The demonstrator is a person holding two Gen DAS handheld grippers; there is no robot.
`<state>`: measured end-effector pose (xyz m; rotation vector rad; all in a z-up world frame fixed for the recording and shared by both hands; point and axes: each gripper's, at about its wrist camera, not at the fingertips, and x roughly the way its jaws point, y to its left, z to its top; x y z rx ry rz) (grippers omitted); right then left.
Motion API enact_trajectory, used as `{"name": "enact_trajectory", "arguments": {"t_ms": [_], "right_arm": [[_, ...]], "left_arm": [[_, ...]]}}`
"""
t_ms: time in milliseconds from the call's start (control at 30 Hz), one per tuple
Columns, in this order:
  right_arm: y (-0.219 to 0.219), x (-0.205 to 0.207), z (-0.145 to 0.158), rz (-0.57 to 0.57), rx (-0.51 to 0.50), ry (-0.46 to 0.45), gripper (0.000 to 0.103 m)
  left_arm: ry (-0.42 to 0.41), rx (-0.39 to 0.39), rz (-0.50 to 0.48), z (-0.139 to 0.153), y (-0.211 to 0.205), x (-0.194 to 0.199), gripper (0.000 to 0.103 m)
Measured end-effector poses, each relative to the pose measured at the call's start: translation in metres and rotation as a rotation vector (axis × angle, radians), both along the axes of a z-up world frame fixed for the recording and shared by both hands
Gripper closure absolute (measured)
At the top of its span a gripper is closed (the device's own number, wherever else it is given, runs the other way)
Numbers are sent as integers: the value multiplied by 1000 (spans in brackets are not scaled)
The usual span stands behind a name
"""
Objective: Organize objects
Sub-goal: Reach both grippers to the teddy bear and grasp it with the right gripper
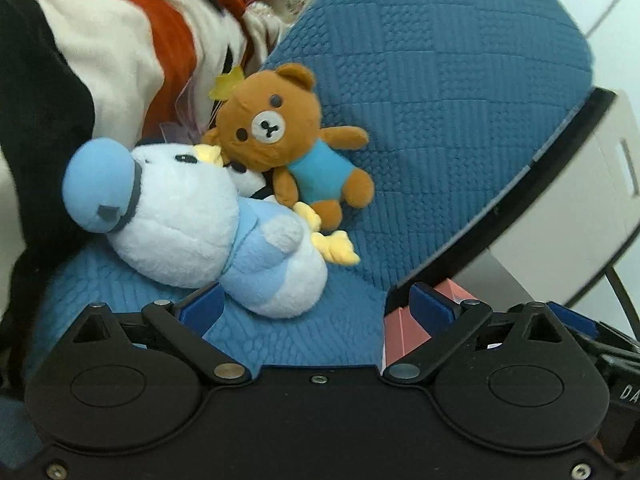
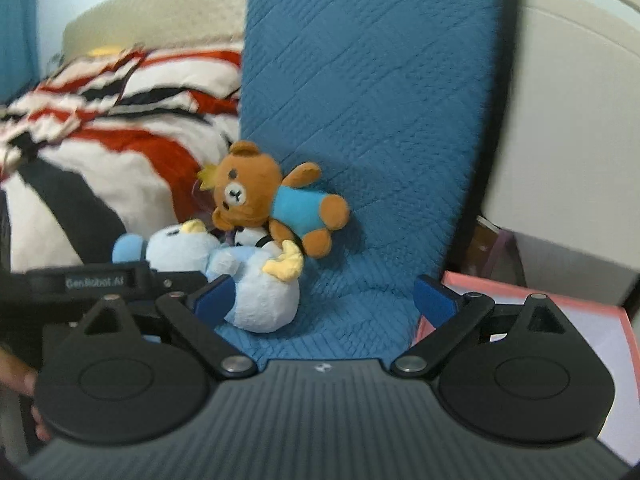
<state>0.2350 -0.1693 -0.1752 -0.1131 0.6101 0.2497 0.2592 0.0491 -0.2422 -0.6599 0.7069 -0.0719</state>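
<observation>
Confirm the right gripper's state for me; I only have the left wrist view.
Observer: The right gripper is open, with its pads pressing on nothing. The duck toy lies close to the finger on the left of that picture.
Operator: What's in the pink box?
Observer: In the right wrist view the pink box is open on top and white inside. The part in view holds nothing.
Operator: Anything behind the blanket?
Observer: A beige quilted cushion stands behind the striped blanket.
</observation>
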Motion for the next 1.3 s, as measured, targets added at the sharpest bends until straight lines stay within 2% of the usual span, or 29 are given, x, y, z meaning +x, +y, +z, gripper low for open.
{"name": "enact_trajectory", "arguments": {"t_ms": [300,433,533,667,767,1067,1167,1233,1300], "right_arm": [[45,90,-24,167,-179,28,6],[62,130,-38,201,-270,24,6],[69,158,-48,205,-293,46,6],[79,182,-60,246,-328,55,6],[89,199,-71,280,-368,97,6],[103,225,-98,267,-483,44,7],[102,231,-112,238,-538,72,20],[97,234,-119,204,-508,121,26],[93,230,-120,176,-470,123,29]], "left_arm": [[106,-111,86,-41,22,33,8],[115,-201,118,-55,38,40,7],[110,-244,129,-61,45,45,6],[138,-298,126,-73,47,56,4],[153,-344,129,-80,50,63,3],[189,-446,175,-101,59,72,3],[204,-466,190,-108,59,79,1],[212,-488,200,-112,59,84,1],[218,-493,204,-113,58,87,1]]}}
